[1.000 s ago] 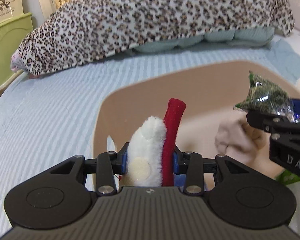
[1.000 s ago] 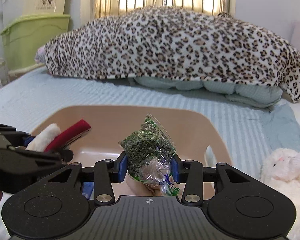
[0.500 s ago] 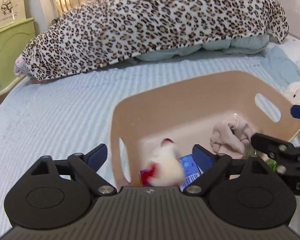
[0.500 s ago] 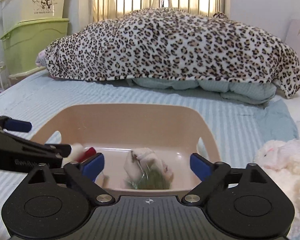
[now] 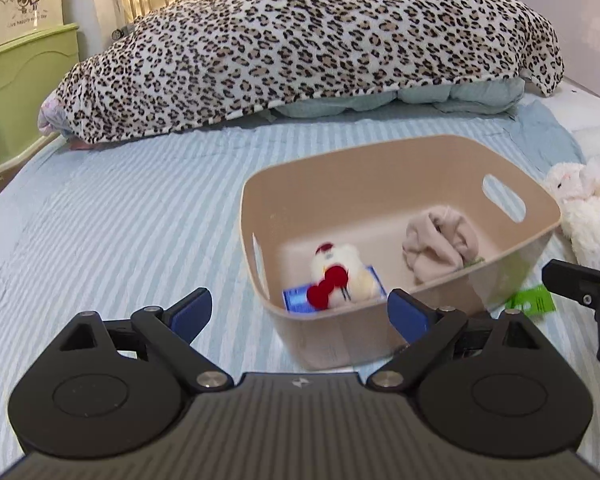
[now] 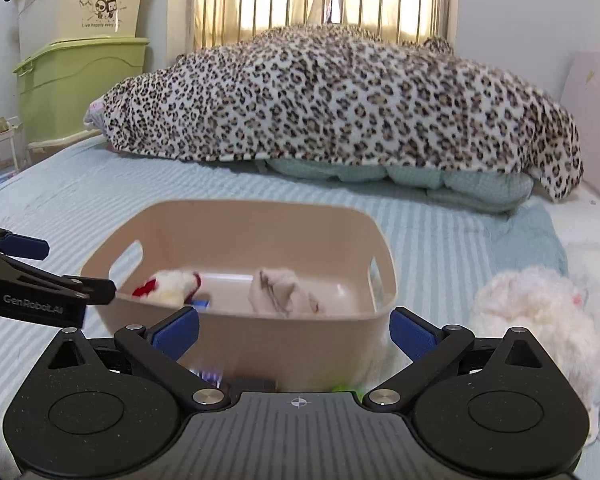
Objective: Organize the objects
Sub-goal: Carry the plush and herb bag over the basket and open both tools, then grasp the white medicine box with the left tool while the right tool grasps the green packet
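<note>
A beige plastic bin (image 5: 380,168) (image 6: 236,336) sits on the striped bed. Inside lie a small white plush with red parts (image 5: 336,272) (image 6: 172,286), a blue box (image 5: 296,300) under it, and a beige cloth (image 5: 440,246) (image 6: 284,292). A bit of green packaging (image 5: 474,261) shows beside the cloth. My left gripper (image 5: 298,310) is open and empty, just in front of the bin's near wall. My right gripper (image 6: 294,330) is open and empty, also in front of the bin. A green tag (image 5: 530,300) lies by the bin on the bed.
A white fluffy plush (image 5: 588,208) (image 6: 540,316) lies on the bed right of the bin. A leopard-print blanket (image 5: 300,40) (image 6: 340,96) over a quilt fills the far end of the bed. Green and cream storage boxes (image 6: 76,40) stand at the left.
Both grippers opened and dropped their loads into the bin: the white-and-red plush from the left, the green herb bag from the right. Both have since pulled back from the bin.
</note>
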`<control>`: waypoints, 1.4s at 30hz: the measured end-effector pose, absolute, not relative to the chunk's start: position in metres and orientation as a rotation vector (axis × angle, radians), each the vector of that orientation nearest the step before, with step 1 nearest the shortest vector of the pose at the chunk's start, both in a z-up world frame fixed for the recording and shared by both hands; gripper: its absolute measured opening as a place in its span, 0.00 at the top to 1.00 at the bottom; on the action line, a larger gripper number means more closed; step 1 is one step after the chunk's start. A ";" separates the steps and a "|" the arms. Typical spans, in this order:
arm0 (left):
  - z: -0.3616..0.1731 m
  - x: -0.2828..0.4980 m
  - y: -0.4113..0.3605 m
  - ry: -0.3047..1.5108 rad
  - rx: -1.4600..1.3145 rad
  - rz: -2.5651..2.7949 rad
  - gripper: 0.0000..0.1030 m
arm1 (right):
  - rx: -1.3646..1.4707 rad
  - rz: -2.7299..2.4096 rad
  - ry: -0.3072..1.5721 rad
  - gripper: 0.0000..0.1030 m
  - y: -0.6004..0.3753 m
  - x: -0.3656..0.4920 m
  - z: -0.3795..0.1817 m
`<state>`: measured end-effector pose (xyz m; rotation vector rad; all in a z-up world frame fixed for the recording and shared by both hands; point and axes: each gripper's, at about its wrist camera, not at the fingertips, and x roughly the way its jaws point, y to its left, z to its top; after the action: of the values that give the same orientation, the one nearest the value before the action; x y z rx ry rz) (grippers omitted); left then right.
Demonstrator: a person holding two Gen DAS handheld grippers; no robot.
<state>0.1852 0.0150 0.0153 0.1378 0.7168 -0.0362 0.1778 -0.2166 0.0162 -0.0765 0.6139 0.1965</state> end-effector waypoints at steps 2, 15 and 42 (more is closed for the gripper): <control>0.010 0.181 0.017 0.731 0.127 -0.035 0.08 | -0.078 0.189 0.631 0.00 -0.219 0.174 0.009; -0.056 0.169 0.032 0.865 0.099 -0.030 0.08 | -0.104 0.135 0.789 0.00 -0.238 0.179 -0.051; -0.099 0.203 0.017 0.837 0.012 0.018 0.07 | -0.104 0.081 0.754 0.05 -0.246 0.224 -0.106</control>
<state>0.2027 0.0171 -0.0988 0.0123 0.8374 0.0179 0.2245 -0.2464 -0.1061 -0.1035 0.7536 0.0814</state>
